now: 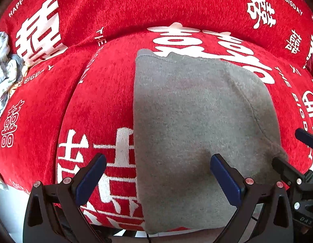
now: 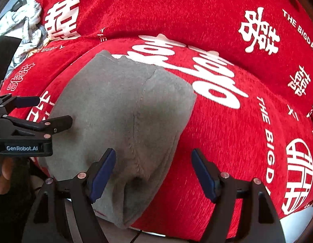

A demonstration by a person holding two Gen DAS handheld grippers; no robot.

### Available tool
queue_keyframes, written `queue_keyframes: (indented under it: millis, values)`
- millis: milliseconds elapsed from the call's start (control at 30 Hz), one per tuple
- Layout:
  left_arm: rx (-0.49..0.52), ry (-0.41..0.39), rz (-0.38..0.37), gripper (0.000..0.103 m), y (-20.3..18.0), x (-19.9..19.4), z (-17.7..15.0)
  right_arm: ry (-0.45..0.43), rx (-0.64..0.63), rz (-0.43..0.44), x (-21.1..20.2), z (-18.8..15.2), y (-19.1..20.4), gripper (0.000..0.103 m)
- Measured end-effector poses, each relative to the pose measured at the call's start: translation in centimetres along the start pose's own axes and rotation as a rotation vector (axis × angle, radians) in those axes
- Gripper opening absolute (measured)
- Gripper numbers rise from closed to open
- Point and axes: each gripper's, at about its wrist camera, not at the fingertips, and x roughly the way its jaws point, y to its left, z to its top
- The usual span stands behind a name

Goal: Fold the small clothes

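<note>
A grey knit garment (image 1: 197,125) lies folded flat on a red sofa seat with white lettering (image 1: 99,93); its near edge hangs over the seat's front. It also shows in the right wrist view (image 2: 120,113). My left gripper (image 1: 157,170) is open and empty, straddling the garment's left edge just above it. My right gripper (image 2: 153,169) is open and empty over the garment's right edge. The right gripper's fingers (image 1: 286,168) show at the garment's right corner. The left gripper (image 2: 53,111) shows at the garment's left side.
The red sofa backrest (image 1: 136,6) rises behind the seat. A crumpled heap of pale printed clothes (image 1: 4,66) lies at the far left of the sofa, also in the right wrist view (image 2: 25,26). A dark red item (image 1: 312,64) sits at the far right.
</note>
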Motion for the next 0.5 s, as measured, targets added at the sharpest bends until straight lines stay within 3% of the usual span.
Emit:
queue_keyframes:
  millis: [233, 500]
  values:
    - [-0.027, -0.06, 0.059, 0.103, -0.3, -1.3, -0.8, -0.003, 0.031, -0.005, -0.4, 0.2, -0.3, 0.08]
    - [-0.04, -0.043, 0.07, 0.103, -0.3, -1.8, -1.4, 0.018, -0.022, -0.05, -0.4, 0.5, 1.2, 0.08]
